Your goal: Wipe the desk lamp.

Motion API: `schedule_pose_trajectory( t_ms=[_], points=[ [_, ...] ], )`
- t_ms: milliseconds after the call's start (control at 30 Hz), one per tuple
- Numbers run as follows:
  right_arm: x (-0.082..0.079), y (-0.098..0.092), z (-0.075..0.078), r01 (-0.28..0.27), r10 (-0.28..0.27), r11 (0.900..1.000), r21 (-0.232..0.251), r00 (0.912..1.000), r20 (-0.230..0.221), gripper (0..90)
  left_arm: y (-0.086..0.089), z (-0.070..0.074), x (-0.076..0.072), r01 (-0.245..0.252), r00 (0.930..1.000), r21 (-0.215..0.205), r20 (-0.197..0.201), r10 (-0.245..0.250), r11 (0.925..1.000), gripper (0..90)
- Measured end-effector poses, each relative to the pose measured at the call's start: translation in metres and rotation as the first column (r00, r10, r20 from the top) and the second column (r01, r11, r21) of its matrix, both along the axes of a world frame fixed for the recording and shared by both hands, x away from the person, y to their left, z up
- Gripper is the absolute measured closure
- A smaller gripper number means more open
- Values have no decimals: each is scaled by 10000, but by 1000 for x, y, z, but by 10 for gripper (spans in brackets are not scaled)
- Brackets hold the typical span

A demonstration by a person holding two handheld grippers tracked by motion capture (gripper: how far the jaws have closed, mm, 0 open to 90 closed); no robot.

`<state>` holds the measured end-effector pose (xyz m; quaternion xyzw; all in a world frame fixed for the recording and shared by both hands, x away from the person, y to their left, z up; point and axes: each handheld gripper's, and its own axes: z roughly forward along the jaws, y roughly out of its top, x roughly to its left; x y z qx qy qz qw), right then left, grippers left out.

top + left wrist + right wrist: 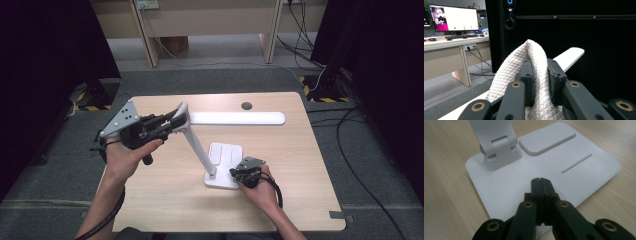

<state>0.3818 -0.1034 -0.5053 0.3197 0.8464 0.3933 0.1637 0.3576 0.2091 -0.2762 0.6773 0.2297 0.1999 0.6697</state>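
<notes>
A white desk lamp stands on the wooden table, its flat base near the middle, its arm slanting up to the left and its long head lying level toward the right. My left gripper is at the lamp's upper joint, shut on a white waffle-textured cloth bunched between its jaws; the lamp head shows just behind the cloth. My right gripper is shut with nothing between its jaws, its tips resting on the near edge of the lamp base.
The table has a round cable hole at its far edge. Behind it are a wooden desk frame, floor cables and dark curtains on both sides. A lit monitor stands on a desk in the left gripper view.
</notes>
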Motion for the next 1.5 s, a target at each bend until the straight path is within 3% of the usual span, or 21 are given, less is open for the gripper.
schedule_pose_trajectory(
  t_ms=[1500],
  points=[
    [0,-1,-1,19,-19,10000,92,10000,-16,900,-27,-1,3,348,9994,88,-56,-348,9994,767]
  ],
)
